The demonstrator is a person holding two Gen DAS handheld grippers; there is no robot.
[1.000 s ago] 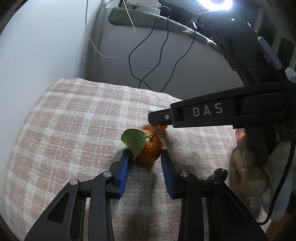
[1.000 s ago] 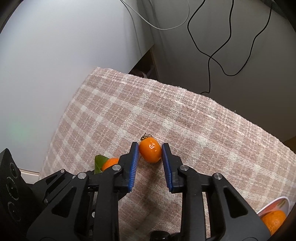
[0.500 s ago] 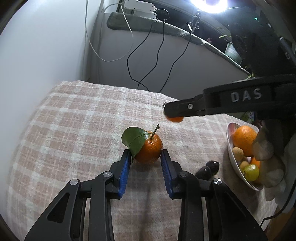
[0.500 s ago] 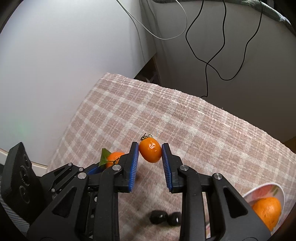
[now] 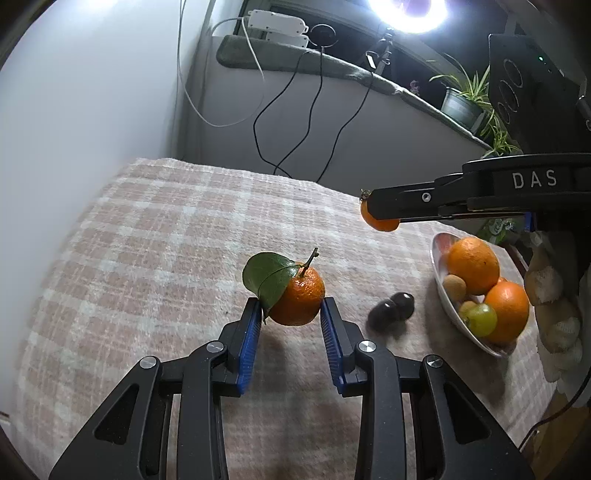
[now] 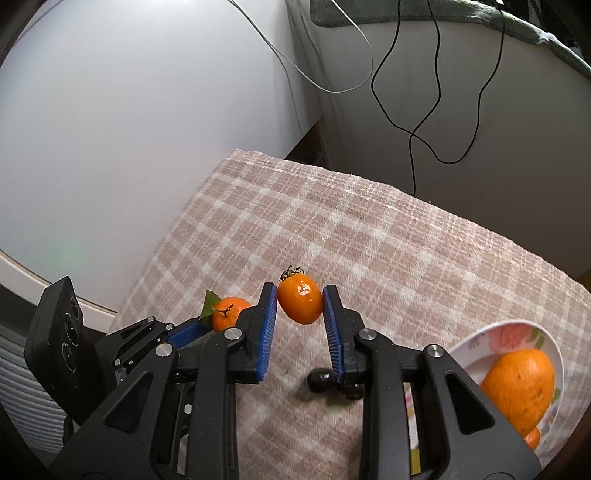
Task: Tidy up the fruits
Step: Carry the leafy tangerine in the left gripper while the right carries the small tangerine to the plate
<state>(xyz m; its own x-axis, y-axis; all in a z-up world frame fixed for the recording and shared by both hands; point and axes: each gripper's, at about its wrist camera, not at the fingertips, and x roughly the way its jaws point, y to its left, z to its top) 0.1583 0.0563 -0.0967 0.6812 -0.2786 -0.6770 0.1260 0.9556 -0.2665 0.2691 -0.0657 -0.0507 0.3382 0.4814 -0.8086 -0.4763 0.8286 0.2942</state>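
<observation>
Checked pink-and-cream cloth (image 5: pixel 155 236) spread over the table, filling most of both views. White wall behind on the left; grey panel at the back with black cables (image 5: pixel 295 110) hanging down it. Ring light (image 5: pixel 413 11) glaring at the top of the left wrist view, potted plant (image 5: pixel 465 99) on the ledge beside it.

Bowl (image 5: pixel 439 273) on the cloth at the right, holding two large oranges (image 5: pixel 472 264), a green grape (image 5: pixel 480 319) and a small tan fruit (image 5: pixel 455 286).

Left tongs (image 5: pixel 291 314) clamped on a mandarin (image 5: pixel 301 299), blue pads pressed against both sides. Green leaf (image 5: pixel 267 278) and short stem at the top of that fruit; shadow on the cloth underneath. Raised above the cloth or resting on it: cannot tell.

Right tongs (image 6: pixel 300 308) clamped on a small orange tomato-like fruit (image 6: pixel 300 300) with a dried calyx at its top, held clear above the cloth. Seen from the left wrist view, same tongs reaching in from the right with "DAS" lettered on the side, the small fruit at the tip, above and to the left of the bowl.

Two dark round fruits (image 5: pixel 392 309) touching one another on the cloth, between the mandarin and the bowl.
</observation>
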